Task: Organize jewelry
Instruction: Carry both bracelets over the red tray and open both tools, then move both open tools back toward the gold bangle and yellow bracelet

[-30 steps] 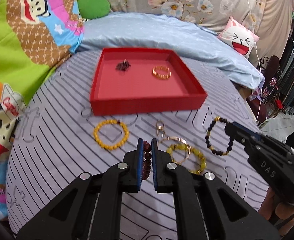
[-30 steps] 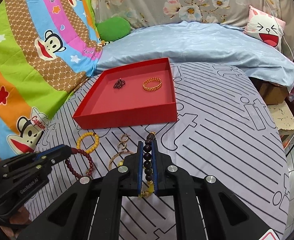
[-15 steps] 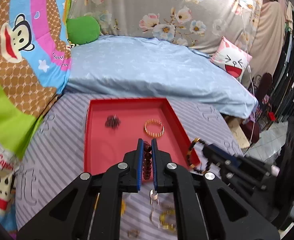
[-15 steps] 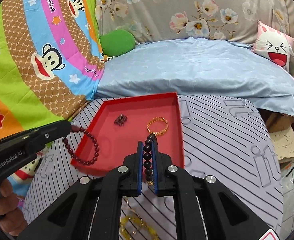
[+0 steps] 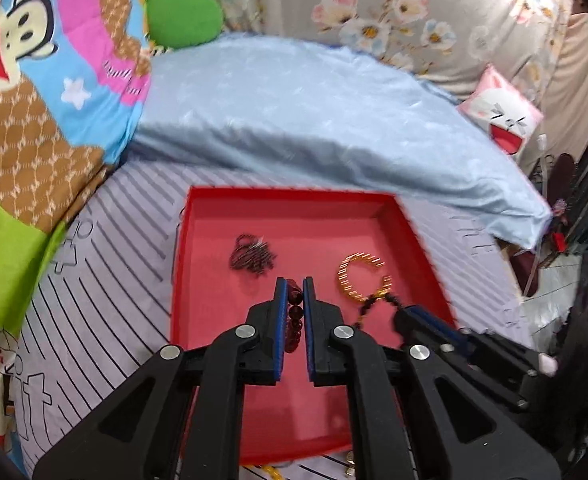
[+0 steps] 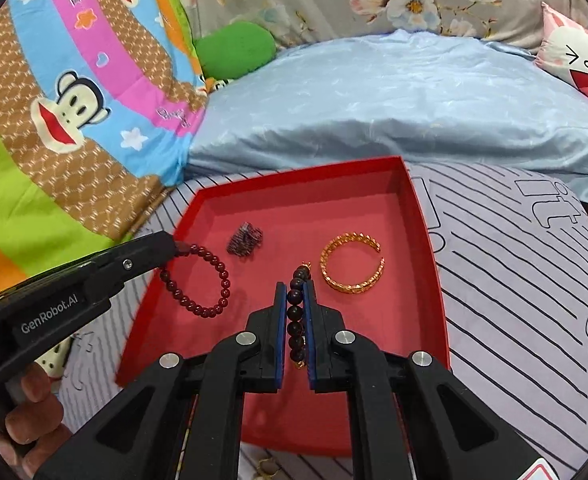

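Note:
A red tray (image 5: 414, 232) (image 6: 426, 216) lies on the striped bedcover. In it are a small dark beaded piece (image 5: 252, 256) (image 6: 245, 239) and a gold chain bracelet (image 5: 360, 276) (image 6: 352, 268). My left gripper (image 5: 293, 288) (image 6: 176, 246) is shut on a dark red bead bracelet (image 5: 295, 316) (image 6: 198, 280), which hangs over the tray's left half. My right gripper (image 6: 294, 292) (image 5: 408, 314) is shut on a black bead bracelet with gold accents (image 6: 296, 320) (image 5: 374, 304), held over the tray's middle.
A light blue quilt (image 6: 394, 112) lies behind the tray, with a green cushion (image 6: 234, 50) and a cartoon pillow (image 6: 578, 68) beyond. A monkey-print blanket (image 6: 74, 100) is on the left. Bits of gold jewelry (image 5: 350, 458) peek out on the bedcover below the tray.
Both grippers lifted their bracelets off the bedcover and moved forward over the red tray. The loose jewelry in front of the tray has dropped almost out of view.

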Demonstrator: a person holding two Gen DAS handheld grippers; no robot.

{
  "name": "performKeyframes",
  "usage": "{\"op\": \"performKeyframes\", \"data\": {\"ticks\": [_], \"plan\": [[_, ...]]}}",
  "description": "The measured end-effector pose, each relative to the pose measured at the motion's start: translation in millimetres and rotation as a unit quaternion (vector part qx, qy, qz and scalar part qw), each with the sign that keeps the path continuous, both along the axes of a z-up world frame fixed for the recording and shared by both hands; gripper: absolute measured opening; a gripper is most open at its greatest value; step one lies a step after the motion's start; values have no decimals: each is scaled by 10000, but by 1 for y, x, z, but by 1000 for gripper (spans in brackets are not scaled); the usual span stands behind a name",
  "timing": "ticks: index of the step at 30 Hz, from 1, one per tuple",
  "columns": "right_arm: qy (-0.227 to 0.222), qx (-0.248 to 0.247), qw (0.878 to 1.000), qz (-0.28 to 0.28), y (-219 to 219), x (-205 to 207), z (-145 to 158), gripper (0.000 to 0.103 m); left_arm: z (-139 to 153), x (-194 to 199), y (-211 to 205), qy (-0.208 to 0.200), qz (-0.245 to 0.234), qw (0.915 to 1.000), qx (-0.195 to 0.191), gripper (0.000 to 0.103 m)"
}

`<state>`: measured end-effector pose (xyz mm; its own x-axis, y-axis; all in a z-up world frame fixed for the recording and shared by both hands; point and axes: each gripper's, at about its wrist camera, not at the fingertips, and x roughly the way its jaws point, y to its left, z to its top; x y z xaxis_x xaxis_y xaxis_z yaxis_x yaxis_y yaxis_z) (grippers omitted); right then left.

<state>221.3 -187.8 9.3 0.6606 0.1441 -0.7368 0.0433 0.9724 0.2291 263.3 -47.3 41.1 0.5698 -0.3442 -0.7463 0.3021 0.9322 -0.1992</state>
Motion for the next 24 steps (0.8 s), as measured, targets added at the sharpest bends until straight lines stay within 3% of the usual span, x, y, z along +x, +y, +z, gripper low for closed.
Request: {"op": "performKeyframes", "data": {"ticks": [3, 6, 7, 9, 11, 18, 24], "plan": [[100, -309, 9994, -88, -3, 2, -10, 8, -16, 5, 4, 136, 17, 9999, 48, 8], [18, -489, 9985, -236, -10, -3, -11, 16, -24, 5, 8, 62, 109, 9998, 136, 11], [-17, -482, 9984, -283, -13, -5, -9, 24, -26, 5, 10, 36, 152, 9998, 147, 16], [-99, -462, 9982, -363, -19, -11, -6, 33, -25, 5, 15, 4, 285, 9995, 169, 45], [-198, -501, 9977, -414, -22, -18, -1, 34, -20, 0, 22, -160, 392, 9990, 152, 51], [-337, -333, 9977, -479, -29, -53, 10, 36, -7, -27, 35, -400, 490, 9976, 268, 53], [-310, -284, 9980, -467, -25, -90, 11, 36, -11, -69, 45, -334, 547, 9975, 305, 53]]}}
